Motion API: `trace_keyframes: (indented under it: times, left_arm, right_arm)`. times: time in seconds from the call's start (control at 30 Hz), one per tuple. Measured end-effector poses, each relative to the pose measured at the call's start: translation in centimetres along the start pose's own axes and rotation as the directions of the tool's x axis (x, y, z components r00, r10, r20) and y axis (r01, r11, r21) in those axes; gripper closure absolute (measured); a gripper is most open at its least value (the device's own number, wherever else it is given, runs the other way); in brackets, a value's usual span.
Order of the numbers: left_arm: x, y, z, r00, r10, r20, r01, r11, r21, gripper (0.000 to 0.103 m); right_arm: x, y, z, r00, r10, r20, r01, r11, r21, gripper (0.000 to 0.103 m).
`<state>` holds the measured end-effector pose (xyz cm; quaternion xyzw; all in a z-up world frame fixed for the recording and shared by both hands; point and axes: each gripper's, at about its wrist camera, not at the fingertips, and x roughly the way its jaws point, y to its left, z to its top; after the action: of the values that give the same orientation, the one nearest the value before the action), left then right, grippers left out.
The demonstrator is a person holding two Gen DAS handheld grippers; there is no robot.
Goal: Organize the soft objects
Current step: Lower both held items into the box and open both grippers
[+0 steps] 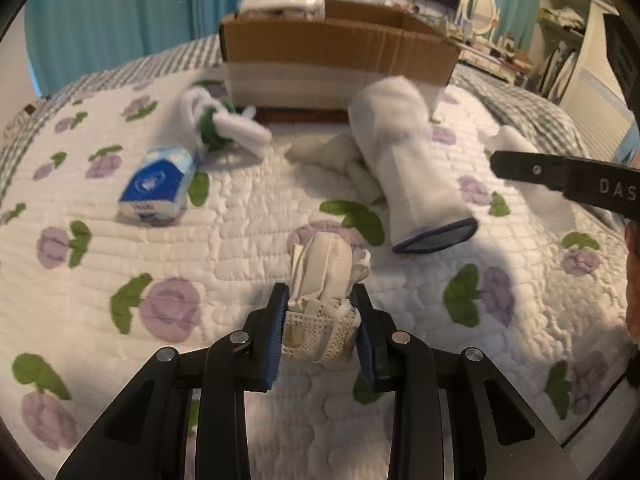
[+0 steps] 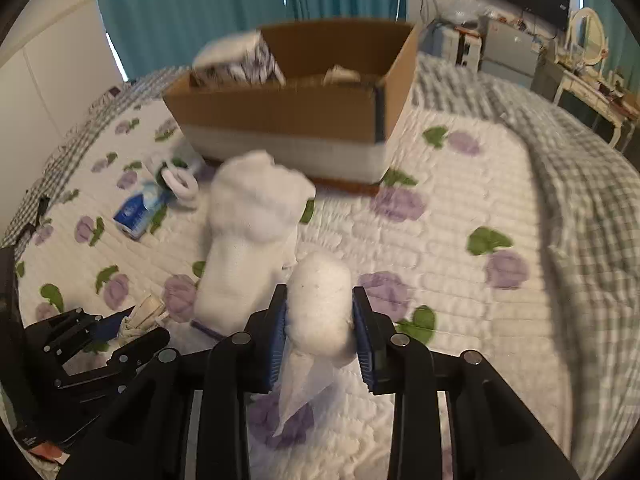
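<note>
My left gripper (image 1: 322, 320) is shut on a cream cloth bundle with a mesh end (image 1: 320, 280), low over the quilt. My right gripper (image 2: 320, 328) is shut on a white fluffy roll in a clear wrap (image 2: 320, 300), above the bed. A white sock with a purple cuff (image 1: 408, 160) lies on the quilt ahead; it also shows in the right wrist view (image 2: 252, 240). An open cardboard box (image 1: 340, 52) stands at the back and holds a few soft items (image 2: 240, 60). A white and green bundle (image 1: 220, 124) and a blue tissue pack (image 1: 156, 188) lie to the left.
The bed has a white quilt with purple flowers (image 1: 168, 308) and a grey checked blanket (image 2: 580, 200) at the right. Teal curtains, a dresser with a mirror (image 2: 588, 32) and shelves stand behind. My left gripper shows at the lower left of the right wrist view (image 2: 120, 328).
</note>
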<state>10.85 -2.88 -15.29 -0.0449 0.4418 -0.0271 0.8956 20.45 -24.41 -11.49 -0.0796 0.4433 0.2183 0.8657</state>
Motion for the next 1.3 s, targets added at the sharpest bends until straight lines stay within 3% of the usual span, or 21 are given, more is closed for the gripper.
trace_keyframes:
  times: [0.33,0.6,0.77,0.9,1.07,1.13,1.3]
  left_arm:
    - [-7.1,-0.4,2.5,0.991,-0.03,0.133,0.022,0.998,0.057,0.072]
    - [-12.1,0.0,8.3,0.963,-0.078,0.259,0.051,0.993,0.108,0.072]
    - [-13.0,0.2,12.7,0.945,-0.101,0.31,0.053,0.986,0.158,0.072]
    - [-11.5,0.4,17.0,0.94,-0.11,0.323,0.053,0.983,0.178,0.072]
    - [-6.7,1.0,23.2,0.942,-0.115,0.316,0.046,0.975,0.218,0.072]
    - [-4.1,1.4,25.6,0.947,-0.093,0.309,0.022,0.974,0.225,0.072]
    - [3.4,3.1,29.9,0.968,-0.139,0.209,0.091,0.97,0.226,0.072]
  right_arm:
    - [-8.8,2.9,1.3,0.991,-0.031,0.13,0.037,0.998,-0.048,0.073]
    - [-14.0,5.0,5.1,0.968,-0.019,0.248,0.038,0.997,-0.072,0.073]
    - [-14.9,5.1,8.8,0.952,-0.009,0.307,0.035,0.996,-0.078,0.073]
    - [-13.8,4.6,12.6,0.941,-0.004,0.338,0.033,0.996,-0.079,0.073]
    - [-10.3,2.9,17.4,0.935,-0.001,0.356,0.021,0.998,-0.052,0.073]
    - [-8.0,1.9,19.1,0.937,-0.001,0.348,0.014,0.999,-0.034,0.073]
    - [-1.4,-0.8,22.0,0.951,-0.001,0.308,-0.004,1.0,0.015,0.073]
